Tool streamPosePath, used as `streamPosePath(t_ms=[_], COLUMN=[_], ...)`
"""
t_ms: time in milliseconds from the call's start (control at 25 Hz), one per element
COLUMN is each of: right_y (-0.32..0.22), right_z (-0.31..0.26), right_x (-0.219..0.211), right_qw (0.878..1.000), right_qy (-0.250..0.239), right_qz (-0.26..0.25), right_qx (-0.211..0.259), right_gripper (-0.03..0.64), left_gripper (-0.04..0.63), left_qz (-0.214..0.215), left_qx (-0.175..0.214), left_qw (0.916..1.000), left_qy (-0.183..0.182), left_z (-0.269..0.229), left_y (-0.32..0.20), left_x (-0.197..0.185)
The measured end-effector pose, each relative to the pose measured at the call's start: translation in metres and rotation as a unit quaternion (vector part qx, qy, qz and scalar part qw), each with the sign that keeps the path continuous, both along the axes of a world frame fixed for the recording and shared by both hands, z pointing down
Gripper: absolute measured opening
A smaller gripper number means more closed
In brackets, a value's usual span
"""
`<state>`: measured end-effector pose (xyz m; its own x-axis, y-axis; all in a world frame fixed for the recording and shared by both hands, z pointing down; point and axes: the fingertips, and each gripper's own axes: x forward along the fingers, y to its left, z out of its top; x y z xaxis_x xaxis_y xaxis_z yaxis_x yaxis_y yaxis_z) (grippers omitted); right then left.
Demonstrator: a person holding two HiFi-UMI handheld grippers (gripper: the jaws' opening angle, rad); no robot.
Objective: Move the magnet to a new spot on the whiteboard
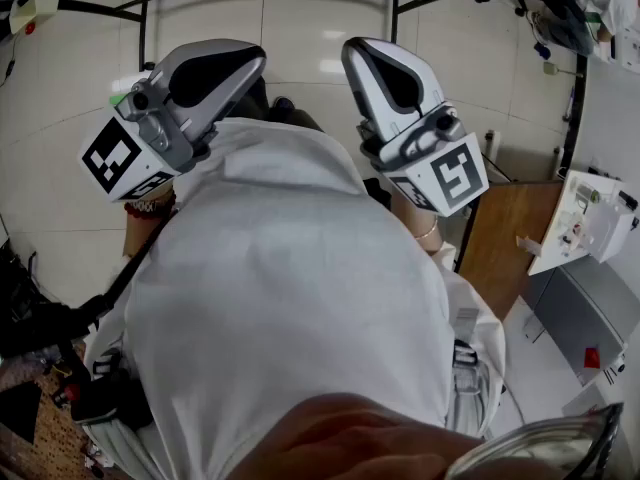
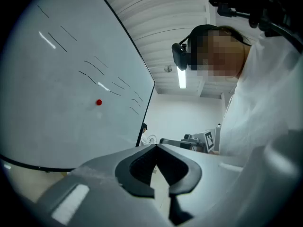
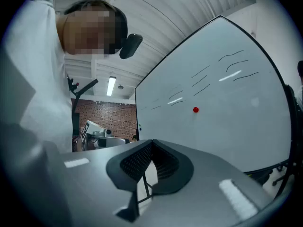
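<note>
Left gripper [image 2: 155, 146] has its jaws brought together at the tips, with nothing between them. The right gripper [image 3: 150, 143] is closed in the same way and is empty too. In the head view both are held level, side by side in front of the person's white top [image 1: 300, 298], the left gripper [image 1: 240, 68] on the left and the right gripper [image 1: 365, 53] on the right. Each one's marker cube [image 1: 115, 158] sits at the end nearer the body.

Beyond the jaws stands the whiteboard [image 2: 57, 117], which fills the left part of the left gripper view and the right part of the right gripper view [image 3: 236, 126]. The magnet [image 2: 99, 102] sits on its face, well apart from both grippers and touched by neither. It lies just below a scatter of short dark pen strokes [image 2: 94, 67] and above a wide bare stretch of board. From the right gripper it shows up and to the right of the jaw tips [image 3: 196, 109].

It is a small, round, plain red dot. Being round, it has no long axis and points no way along the board; its flat face looks outward from the surface. At this size no finer detail can be made out.

A lit ceiling lamp [image 2: 182, 77] shows past the board's edge, and a brick wall [image 3: 109, 117] lies behind it in the right gripper view.
</note>
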<state>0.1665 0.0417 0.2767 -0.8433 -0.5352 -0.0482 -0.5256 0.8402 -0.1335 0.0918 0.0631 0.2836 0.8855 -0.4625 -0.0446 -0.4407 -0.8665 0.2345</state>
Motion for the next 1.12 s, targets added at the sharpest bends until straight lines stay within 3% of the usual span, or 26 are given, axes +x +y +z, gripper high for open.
streamPosePath(t_ms=[360,520,600,720,800,960,1120], right_y=[-0.050,-0.088,-0.106,-0.144,-0.181,-0.215,-0.207], right_z=[0.002,-0.010,-0.022,-0.044,-0.056,-0.068,-0.095], right_x=[-0.029,-0.061,-0.079,-0.090,-0.089,-0.091,-0.104], right_qw=[1.000,0.999,0.998,0.990,0.982,0.968,0.956], right_qy=[0.014,0.001,-0.006,-0.020,-0.024,0.003,0.043], right_qz=[0.023,0.042,0.064,0.137,0.188,0.249,0.278], right_qx=[-0.008,-0.006,0.004,0.013,0.016,0.038,0.085], right_gripper=[0.003,0.002,0.003,0.003,0.004,0.063,0.118], left_gripper=[0.006,0.006,0.006,0.006,0.006,0.006,0.006], left_qz=[0.008,0.001,-0.009,-0.006,0.013,0.033,0.058], left_qx=[0.013,-0.011,-0.008,0.037,0.043,-0.010,-0.031], left_qw=[0.9998,0.9995,0.9996,0.9975,0.9956,0.9989,0.9973], left_qy=[-0.012,0.028,0.024,-0.060,-0.082,-0.031,-0.034], left_z=[-0.005,-0.008,-0.011,-0.010,-0.009,0.003,0.012], left_y=[-0.052,-0.084,-0.101,-0.131,-0.162,-0.190,-0.182], left_x=[-0.035,-0.077,-0.103,-0.123,-0.129,-0.149,-0.163])
